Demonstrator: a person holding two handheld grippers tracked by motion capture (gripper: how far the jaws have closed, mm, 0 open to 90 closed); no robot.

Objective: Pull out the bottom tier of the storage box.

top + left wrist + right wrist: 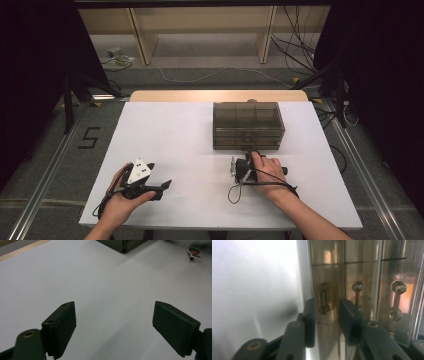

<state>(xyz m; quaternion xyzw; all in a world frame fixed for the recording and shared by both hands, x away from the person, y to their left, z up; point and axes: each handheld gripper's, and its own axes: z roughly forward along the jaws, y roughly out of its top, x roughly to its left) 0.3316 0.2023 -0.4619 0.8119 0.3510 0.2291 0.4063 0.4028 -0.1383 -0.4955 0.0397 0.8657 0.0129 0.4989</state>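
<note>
Drawer box (248,125) sits mid-table, far side; my right gripper (325,315) straddles its drawer handle (322,298), jaws unclenched either side, left gripper (113,327) idle, gaping over bare table (170,135); next, I judge, clamp and pull squarely.

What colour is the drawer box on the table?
Smoky brown, see-through; the drawer box shows best in the high view.
</note>
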